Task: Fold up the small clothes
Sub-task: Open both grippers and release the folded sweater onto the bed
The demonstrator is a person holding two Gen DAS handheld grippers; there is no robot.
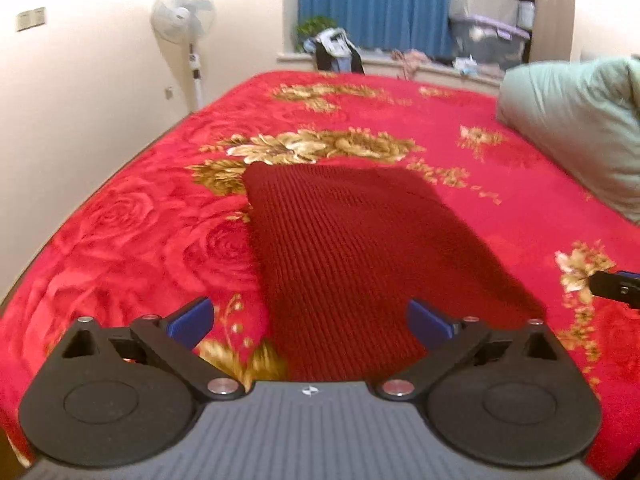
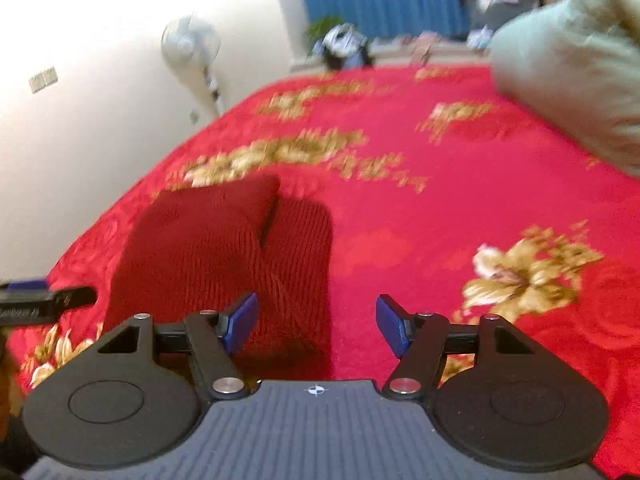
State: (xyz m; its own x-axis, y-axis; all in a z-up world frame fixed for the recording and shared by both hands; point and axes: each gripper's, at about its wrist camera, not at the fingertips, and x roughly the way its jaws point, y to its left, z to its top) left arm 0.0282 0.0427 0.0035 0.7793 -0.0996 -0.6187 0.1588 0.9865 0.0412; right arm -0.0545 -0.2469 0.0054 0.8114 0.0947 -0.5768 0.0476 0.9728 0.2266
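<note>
- The dark red ribbed knit garment (image 1: 352, 248) lies flat on the red floral blanket (image 1: 132, 232) that covers the bed, folded into a long rectangle; it sits toward the near edge of the bed, closer to the left edge than the right
- From your right wrist view the same garment (image 2: 224, 256) shows a dark slit where two folded layers meet near its far end
- Your left gripper (image 1: 310, 322) hovers over the garment's near end with its blue pads (image 1: 190, 322) spread wide, gripping nothing; the near end of the cloth lies between them
- Your right gripper (image 2: 316, 322) is spread wide too and empty; its left blue pad (image 2: 240, 322) sits over the garment's right edge, the other over bare blanket
- Each wrist view catches the tip of the other gripper at its side margin
- A pale green pillow (image 1: 576, 128) rests at the right edge of the bed
- Beyond the far edge stand a white pedestal fan (image 1: 184, 20) by the wall and blue curtains (image 1: 372, 4) over a cluttered sill
</note>
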